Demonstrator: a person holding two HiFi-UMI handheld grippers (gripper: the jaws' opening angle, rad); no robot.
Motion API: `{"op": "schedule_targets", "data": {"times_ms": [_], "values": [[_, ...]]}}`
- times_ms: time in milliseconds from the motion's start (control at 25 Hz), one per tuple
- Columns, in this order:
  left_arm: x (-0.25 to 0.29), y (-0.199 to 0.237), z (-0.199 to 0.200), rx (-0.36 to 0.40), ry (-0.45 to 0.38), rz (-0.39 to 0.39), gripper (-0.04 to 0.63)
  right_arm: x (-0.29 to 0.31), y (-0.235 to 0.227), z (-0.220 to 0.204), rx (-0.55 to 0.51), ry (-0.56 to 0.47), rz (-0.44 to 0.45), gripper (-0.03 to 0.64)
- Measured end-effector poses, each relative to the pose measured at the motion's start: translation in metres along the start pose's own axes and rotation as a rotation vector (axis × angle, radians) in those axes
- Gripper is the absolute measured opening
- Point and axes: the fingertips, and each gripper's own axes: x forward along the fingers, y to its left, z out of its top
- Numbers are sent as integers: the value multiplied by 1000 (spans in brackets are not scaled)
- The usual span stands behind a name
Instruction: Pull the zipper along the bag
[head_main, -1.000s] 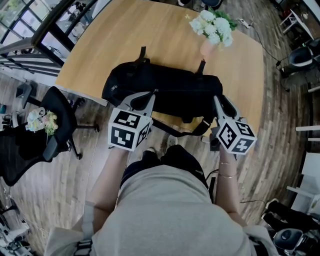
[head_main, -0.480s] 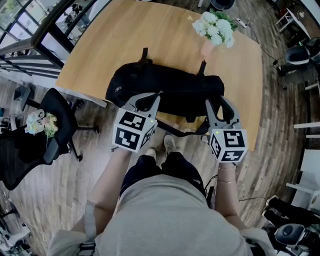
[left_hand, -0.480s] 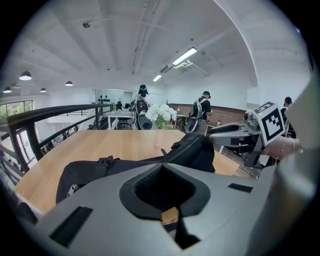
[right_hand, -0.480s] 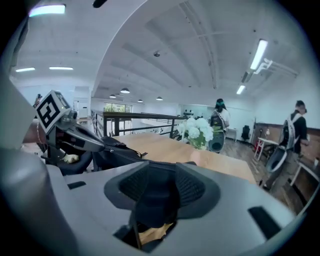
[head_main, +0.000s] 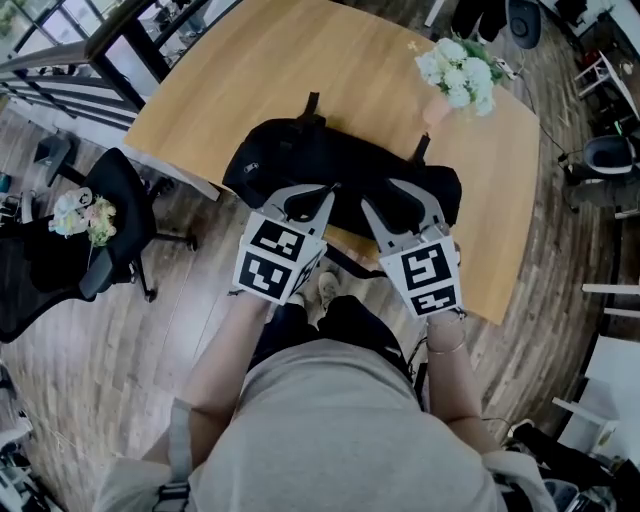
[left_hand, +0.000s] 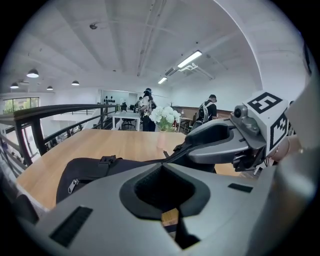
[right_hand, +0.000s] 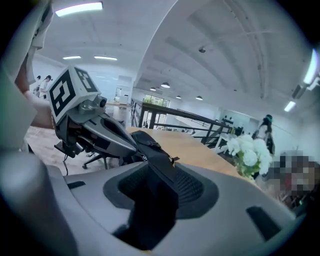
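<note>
A black bag (head_main: 330, 165) lies lengthwise on the wooden table (head_main: 230, 80), near its front edge. My left gripper (head_main: 328, 192) hangs over the bag's near side with its jaws together; I see nothing between them. My right gripper (head_main: 400, 200) is beside it over the bag's right half. Its jaws are opening wide, with the bag under and between them but no pad pressing. The left gripper view shows the bag (left_hand: 100, 172), a silver zipper pull (left_hand: 73, 186) at its left end and the right gripper (left_hand: 225, 145). The right gripper view looks along the bag (right_hand: 155, 155) past the left gripper (right_hand: 95, 130).
A vase of white flowers (head_main: 455, 75) stands on the table behind the bag's right end. A black office chair (head_main: 110, 215) is on the floor to the left of the table. A railing (left_hand: 60, 112) and people stand beyond the table.
My right gripper has moved left from the bag's right end towards the left gripper, and its jaws have spread wider. The left gripper stays shut at almost the same spot.
</note>
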Motion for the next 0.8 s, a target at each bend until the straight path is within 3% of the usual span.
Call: {"op": "schedule_targets", "data": {"times_ms": [280,480,600,800], "values": [[-4,3,4,-15,-13,24,17,36,26,0,-197,84,164,156],[-6,7,6,-7,-18,39,17,48,33,-6,-324,137,189,90],[-5,11,5,-16,-23,45,17,51,34,-6,-334,139,215,37],[-7,21,4,-25,-28,63,18,48,28,-3,-265,121,210,29]]}}
